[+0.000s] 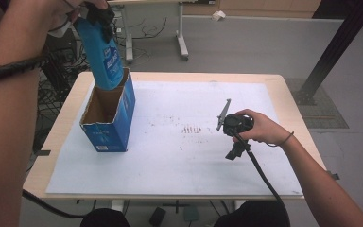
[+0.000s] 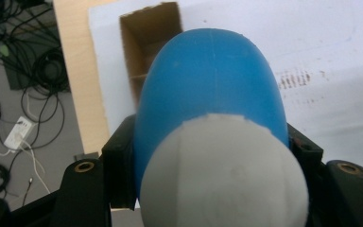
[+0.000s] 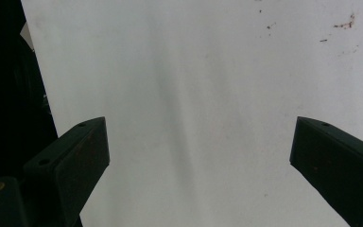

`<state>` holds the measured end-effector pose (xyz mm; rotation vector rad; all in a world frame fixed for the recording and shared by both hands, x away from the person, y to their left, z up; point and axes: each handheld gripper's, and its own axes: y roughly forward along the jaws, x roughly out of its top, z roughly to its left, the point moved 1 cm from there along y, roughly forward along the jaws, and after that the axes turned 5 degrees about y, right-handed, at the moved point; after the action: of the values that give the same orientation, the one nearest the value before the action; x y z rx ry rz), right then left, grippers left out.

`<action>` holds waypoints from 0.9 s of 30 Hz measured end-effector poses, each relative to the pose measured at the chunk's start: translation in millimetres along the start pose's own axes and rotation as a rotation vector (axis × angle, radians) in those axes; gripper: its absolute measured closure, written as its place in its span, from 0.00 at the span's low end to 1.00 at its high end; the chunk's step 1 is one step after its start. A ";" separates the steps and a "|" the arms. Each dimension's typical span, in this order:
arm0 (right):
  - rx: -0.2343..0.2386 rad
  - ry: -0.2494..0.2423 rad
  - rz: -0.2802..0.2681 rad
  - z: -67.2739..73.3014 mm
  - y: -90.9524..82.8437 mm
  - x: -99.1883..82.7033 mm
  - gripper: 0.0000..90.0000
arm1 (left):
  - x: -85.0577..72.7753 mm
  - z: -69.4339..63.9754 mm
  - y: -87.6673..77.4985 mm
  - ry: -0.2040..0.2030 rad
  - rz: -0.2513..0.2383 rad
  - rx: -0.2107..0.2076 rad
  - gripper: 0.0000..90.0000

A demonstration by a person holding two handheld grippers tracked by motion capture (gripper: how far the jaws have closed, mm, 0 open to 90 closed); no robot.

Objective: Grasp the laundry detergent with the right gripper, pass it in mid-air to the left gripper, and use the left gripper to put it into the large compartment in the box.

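Fingers of the left gripper (image 1: 99,14) are clamped on a blue bottle (image 1: 103,56) near its white cap (image 2: 224,175), holding it tilted with its base just inside the open blue carton (image 1: 109,116) on the worktop (image 1: 283,90). Right gripper (image 3: 198,156) rests well apart on the white sheet (image 1: 179,161), fingers spread with nothing between them.

High view overlooks whole table (image 1: 283,94); both tool views close, facing down, sharing white sheet (image 1: 170,156).

Blue bottle (image 1: 103,56), white cap (image 2: 224,175), blue box (image 1: 109,124)
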<state>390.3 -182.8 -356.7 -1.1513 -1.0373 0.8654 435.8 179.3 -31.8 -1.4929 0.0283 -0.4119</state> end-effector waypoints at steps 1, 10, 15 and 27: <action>-0.001 0.001 0.000 0.0 -0.1 0.2 0.06 | -0.7 4.1 1.7 -0.016 0.003 -0.004 0.42; 0.007 0.001 -0.002 0.7 1.8 3.0 0.06 | -6.3 18.5 11.9 -0.065 0.009 0.007 0.42; 0.004 -0.001 -0.010 1.4 1.0 4.6 0.06 | -7.3 20.5 23.7 -0.078 0.014 0.011 0.42; 0.008 0.002 -0.013 2.6 2.3 5.4 0.06 | -12.7 27.2 60.0 -0.109 0.037 0.009 0.42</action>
<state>389.5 -176.5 -357.6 -1.1372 -1.0379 0.8579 446.2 210.4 -90.3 -1.5015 -0.0320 -0.2995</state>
